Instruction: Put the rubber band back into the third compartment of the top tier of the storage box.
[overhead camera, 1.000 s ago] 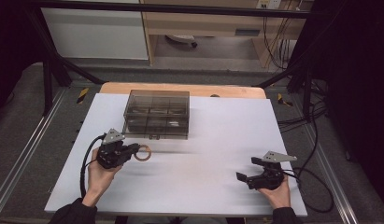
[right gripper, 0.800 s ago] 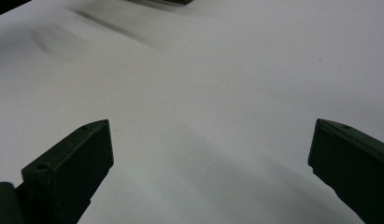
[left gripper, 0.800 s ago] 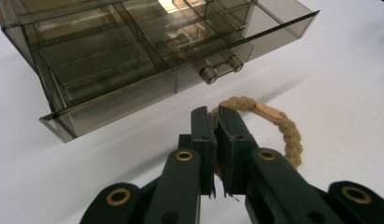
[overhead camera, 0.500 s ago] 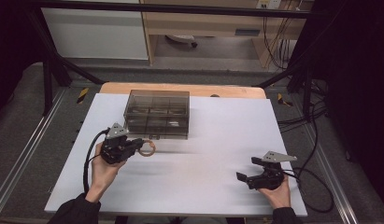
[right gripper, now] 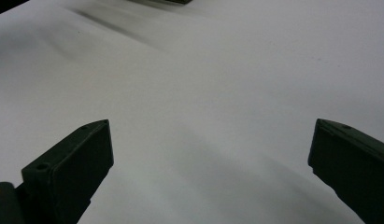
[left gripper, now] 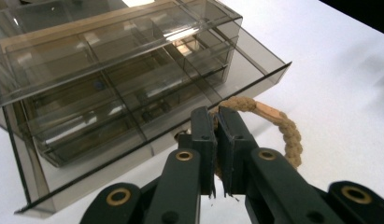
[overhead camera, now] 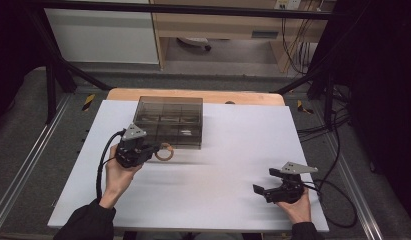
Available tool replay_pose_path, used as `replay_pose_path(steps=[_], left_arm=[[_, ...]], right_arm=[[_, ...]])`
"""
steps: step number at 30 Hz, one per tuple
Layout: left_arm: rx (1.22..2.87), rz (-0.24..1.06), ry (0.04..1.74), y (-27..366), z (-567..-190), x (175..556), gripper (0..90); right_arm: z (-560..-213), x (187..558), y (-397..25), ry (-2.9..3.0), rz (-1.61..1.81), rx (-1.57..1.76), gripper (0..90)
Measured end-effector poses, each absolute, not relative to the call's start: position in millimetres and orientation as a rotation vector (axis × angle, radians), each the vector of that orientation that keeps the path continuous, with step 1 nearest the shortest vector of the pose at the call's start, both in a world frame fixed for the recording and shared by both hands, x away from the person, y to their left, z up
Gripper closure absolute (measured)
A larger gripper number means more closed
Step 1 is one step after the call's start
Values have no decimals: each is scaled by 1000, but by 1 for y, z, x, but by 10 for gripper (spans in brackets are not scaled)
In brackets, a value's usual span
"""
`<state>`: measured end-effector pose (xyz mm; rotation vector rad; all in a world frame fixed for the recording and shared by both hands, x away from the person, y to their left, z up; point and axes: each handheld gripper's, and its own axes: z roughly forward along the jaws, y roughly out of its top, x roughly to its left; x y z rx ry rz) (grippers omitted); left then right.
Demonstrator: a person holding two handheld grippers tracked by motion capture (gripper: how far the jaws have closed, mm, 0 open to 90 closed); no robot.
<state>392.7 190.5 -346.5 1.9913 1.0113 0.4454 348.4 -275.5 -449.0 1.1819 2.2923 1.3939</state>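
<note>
A tan braided rope ring (left gripper: pixel 283 128) is pinched at its near side by my left gripper (left gripper: pixel 216 122), which is shut on it. In the high view that left gripper (overhead camera: pixel 155 148) holds the ring (overhead camera: pixel 164 152) just in front of a smoky clear compartment box (overhead camera: pixel 168 121) at the table's back left. The box (left gripper: pixel 115 79) has several dividers, and its lid looks slightly raised. My right gripper (overhead camera: pixel 263 185) rests near the front right of the table, its jaws wide apart. Nothing lies between them in the right gripper view, just white tabletop (right gripper: pixel 203 107).
The white table (overhead camera: pixel 233 150) has a wooden strip (overhead camera: pixel 243 96) along its back edge. Black cables (overhead camera: pixel 338 200) trail off the right side. Metal rails run along the floor on both sides.
My left gripper has carried the rope ring away from the front and up to the box's front edge. The right gripper has stayed in place.
</note>
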Motion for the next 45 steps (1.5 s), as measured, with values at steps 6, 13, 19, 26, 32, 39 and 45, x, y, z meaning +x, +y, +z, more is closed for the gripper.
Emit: replay_pose_path(steps=[6,13,19,26,32,39,45], left_arm=[[1991,448,1014,185,-343,398,853],[1994,455,1011,178,-338,405,854],[1995,458,1010,172,-335,410,854],[2000,460,1017,168,-334,416,854],[2003,465,1019,162,-333,422,854],[2011,479,1014,154,-331,428,854],[2018,479,1016,147,-331,434,854]], right_arm=[[-449,348,-276,2291,1395,1181,7],[-449,348,-275,2292,1394,1181,7],[-449,348,-275,2292,1395,1180,7],[-449,349,-276,2292,1395,1179,7],[-449,349,-276,2291,1396,1180,7],[-449,349,-276,2294,1396,1177,7],[-449,349,-276,2294,1397,1178,7]])
